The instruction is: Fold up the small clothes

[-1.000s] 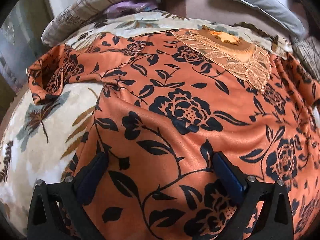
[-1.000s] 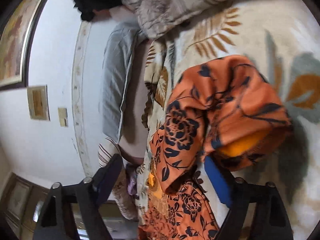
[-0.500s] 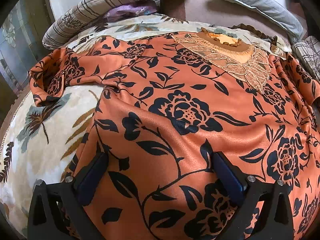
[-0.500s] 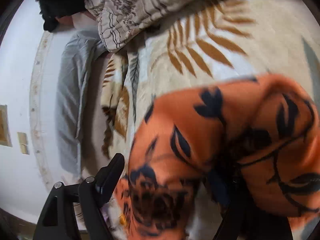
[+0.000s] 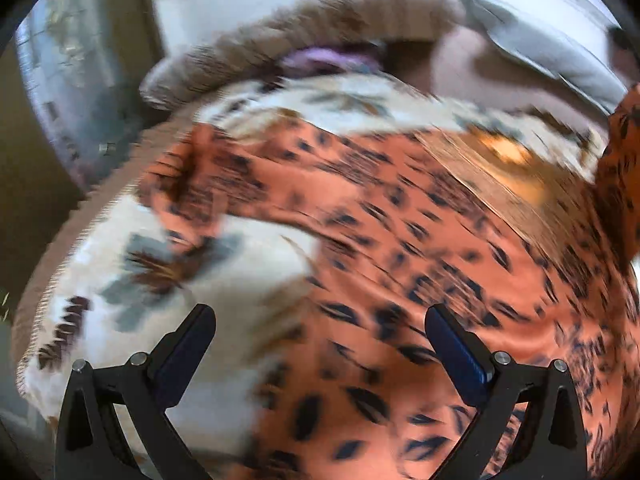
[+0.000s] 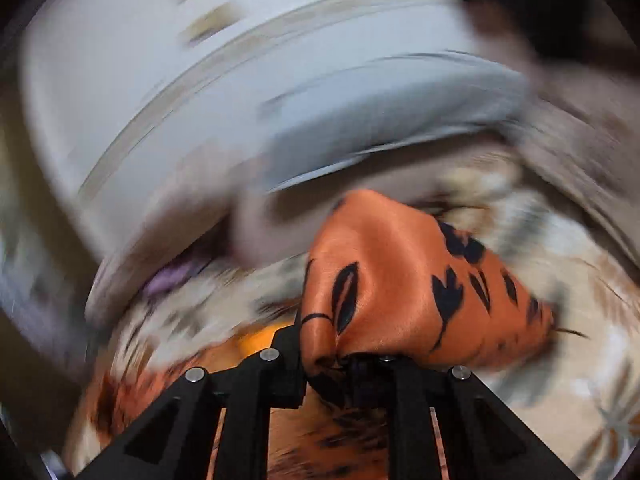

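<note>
The right gripper (image 6: 340, 354), wide apart a second ago with the sleeve (image 6: 400, 280) lying loose between its fingers, now has its jaws drawn together on a bunched fold of that sleeve, which stands up off the leaf-print blanket (image 6: 560, 380). The left gripper (image 5: 316, 344), earlier over the middle of the orange floral top (image 5: 400, 260), now sits at the top's left edge, one finger over bare blanket; both views are heavily smeared, so it seems mid-swing.

A cream leaf-print blanket (image 5: 248, 264) covers the bed, with a grey pillow (image 6: 392, 128), a striped brownish cushion (image 5: 304, 36) and something purple (image 5: 328, 56) behind, all blurry.
</note>
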A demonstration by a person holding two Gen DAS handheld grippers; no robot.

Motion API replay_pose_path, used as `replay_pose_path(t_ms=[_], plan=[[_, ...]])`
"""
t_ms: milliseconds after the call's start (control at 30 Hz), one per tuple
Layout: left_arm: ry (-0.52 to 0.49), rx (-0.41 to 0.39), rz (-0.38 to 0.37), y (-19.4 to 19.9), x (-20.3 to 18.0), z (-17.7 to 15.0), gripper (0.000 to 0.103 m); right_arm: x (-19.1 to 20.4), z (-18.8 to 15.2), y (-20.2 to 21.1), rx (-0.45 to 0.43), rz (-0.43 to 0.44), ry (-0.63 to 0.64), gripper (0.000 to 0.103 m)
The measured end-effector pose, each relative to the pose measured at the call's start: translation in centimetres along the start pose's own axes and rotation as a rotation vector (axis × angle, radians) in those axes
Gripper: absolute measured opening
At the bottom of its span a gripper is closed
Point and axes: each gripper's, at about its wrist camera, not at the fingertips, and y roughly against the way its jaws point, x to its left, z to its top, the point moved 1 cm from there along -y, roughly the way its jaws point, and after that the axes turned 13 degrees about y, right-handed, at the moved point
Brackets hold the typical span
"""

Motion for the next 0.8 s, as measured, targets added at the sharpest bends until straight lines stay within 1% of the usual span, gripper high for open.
replay_pose_path(t_ms=[33, 67, 100, 133, 167, 200, 233, 300, 333, 400, 467, 533, 633, 667, 700, 733, 800], plan=[[0.025, -0.016, 0.026, 0.0, 0.9, 0.6, 0.103, 2.5, -0.3, -1.3, 0.046, 0.03, 0.058, 0.02], [0.042, -0.024, 0.043, -0.1, 1.7, 1.0, 0.103, 5.9, -1.1, -3.2, 0.119, 0.06, 0.138, 0.021], [0.065, -0.035, 0.065, -0.1, 2.6, 1.4, 0.103, 8.4, -2.2, -4.7, 0.175, 0.087, 0.197, 0.028], [0.081, -0.042, 0.081, -0.2, 3.2, 1.7, 0.103, 10.0, -3.3, -5.8, 0.211, 0.112, 0.236, 0.036], [0.098, -0.044, 0.096, -0.3, 3.8, 2.0, 0.103, 11.5, -4.6, -6.7, 0.242, 0.128, 0.267, 0.069], [0.115, -0.045, 0.109, -0.4, 4.4, 2.1, 0.103, 13.0, -6.4, -7.6, 0.266, 0.123, 0.301, 0.084], [0.127, -0.045, 0.116, -0.5, 4.7, 2.2, 0.103, 14.0, -8.0, -7.4, 0.274, 0.11, 0.332, 0.084], [0.136, -0.042, 0.114, -0.6, 4.8, 2.1, 0.103, 15.3, -10.6, -7.7, 0.318, 0.1, 0.408, 0.084], [0.128, -0.042, 0.11, -0.6, 4.7, 2.1, 0.103, 15.5, -11.6, -7.3, 0.325, 0.101, 0.426, 0.084], [0.097, -0.052, 0.091, -0.4, 4.0, 1.8, 0.103, 14.5, -12.2, -5.8, 0.313, 0.126, 0.411, 0.084], [0.056, -0.067, 0.044, 0.1, 3.0, 1.6, 0.103, 13.3, -12.2, -3.8, 0.276, 0.132, 0.371, 0.084], [0.028, -0.076, -0.008, 0.6, 1.7, 1.4, 0.103, 10.9, -12.1, -1.0, 0.224, 0.121, 0.316, 0.084], [-0.025, -0.087, -0.107, 2.0, -1.1, 1.1, 0.103, 5.9, -11.1, 2.0, 0.182, 0.108, 0.163, 0.083], [-0.047, -0.083, -0.142, 2.3, -2.4, 1.1, 0.103, 4.4, -10.7, 2.3, 0.18, 0.109, 0.112, 0.081], [-0.065, -0.074, -0.171, 2.6, -3.5, 1.1, 0.103, 3.0, -10.4, 2.4, 0.178, 0.102, 0.061, 0.074], [-0.084, -0.062, -0.194, 2.6, -4.8, 1.2, 0.103, 1.3, -10.2, 2.6, 0.168, 0.068, 0.006, 0.07], [-0.14, -0.059, -0.2, 2.6, -8.0, 1.6, 0.103, -0.9, -10.0, 2.8, 0.168, -0.014, -0.049, 0.066]])
